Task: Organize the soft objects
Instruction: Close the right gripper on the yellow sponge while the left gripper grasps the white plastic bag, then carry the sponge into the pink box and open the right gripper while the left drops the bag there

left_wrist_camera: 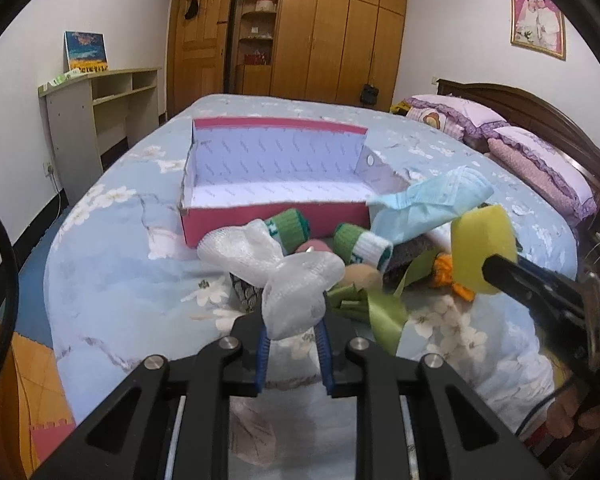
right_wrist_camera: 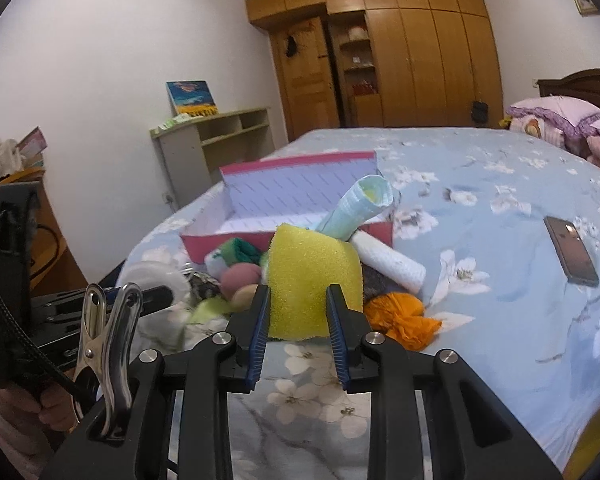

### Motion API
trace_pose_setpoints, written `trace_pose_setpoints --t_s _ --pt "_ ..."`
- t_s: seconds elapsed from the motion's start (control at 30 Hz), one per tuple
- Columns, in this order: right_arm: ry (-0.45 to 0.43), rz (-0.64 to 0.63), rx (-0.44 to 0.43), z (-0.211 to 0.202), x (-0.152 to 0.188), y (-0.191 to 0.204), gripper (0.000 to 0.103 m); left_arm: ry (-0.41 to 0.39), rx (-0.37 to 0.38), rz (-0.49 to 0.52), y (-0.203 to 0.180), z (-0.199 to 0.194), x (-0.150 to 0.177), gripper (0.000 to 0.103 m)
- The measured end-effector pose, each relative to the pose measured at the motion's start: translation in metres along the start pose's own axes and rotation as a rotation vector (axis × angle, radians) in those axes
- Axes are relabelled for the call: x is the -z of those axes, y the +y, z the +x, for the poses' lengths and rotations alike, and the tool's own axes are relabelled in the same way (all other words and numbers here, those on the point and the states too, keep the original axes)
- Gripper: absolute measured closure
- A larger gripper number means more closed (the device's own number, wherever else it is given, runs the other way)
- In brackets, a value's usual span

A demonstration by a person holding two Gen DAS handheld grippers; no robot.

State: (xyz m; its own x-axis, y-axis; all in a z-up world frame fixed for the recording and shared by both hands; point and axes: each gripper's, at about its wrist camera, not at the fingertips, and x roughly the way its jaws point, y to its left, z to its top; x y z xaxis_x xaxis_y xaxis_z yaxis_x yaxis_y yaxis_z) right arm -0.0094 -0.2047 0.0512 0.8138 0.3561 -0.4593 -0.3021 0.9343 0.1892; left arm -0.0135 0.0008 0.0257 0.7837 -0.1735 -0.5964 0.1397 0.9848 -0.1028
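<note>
1. Carrying both soft things to the pink box is, we judge, the step in hand; we should keep both grips firm and lift clear of the pile.
2. Our left hand-held gripper is pinching the white mesh cloth; the cloth stands up between the blue pads, above the bed.
3. Our right hand-held gripper is pinching the yellow sponge on its 2 sides.
4. The box lies just behind the pile, open and empty, ahead of both grippers.
5. We should release each thing low inside the box, because the sponge may spring out.
</note>
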Motion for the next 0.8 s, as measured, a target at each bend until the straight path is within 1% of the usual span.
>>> trace_pose_setpoints --t_s 0.3,0.43,0.63,0.8 --pt "-0.049 -0.034 -0.071 -0.019 -0.016 0.014 0.074 -0.052 -0.018 0.004 0.005 -0.006 -0.024 0.082" --pt "-0.082 -0.048 -0.086 -0.032 -0.025 0.017 0.074 -0.062 -0.029 0.003 0.005 -0.007 -0.034 0.082" --pt "-0.128 -0.088 -0.071 -0.047 -0.037 0.021 0.074 -0.082 -0.02 -0.001 0.004 -0.012 -0.043 0.082" --pt "-0.122 -0.111 -0.062 -0.044 -0.045 0.019 0.074 -0.095 -0.011 0.01 0.002 -0.014 -0.051 0.082"
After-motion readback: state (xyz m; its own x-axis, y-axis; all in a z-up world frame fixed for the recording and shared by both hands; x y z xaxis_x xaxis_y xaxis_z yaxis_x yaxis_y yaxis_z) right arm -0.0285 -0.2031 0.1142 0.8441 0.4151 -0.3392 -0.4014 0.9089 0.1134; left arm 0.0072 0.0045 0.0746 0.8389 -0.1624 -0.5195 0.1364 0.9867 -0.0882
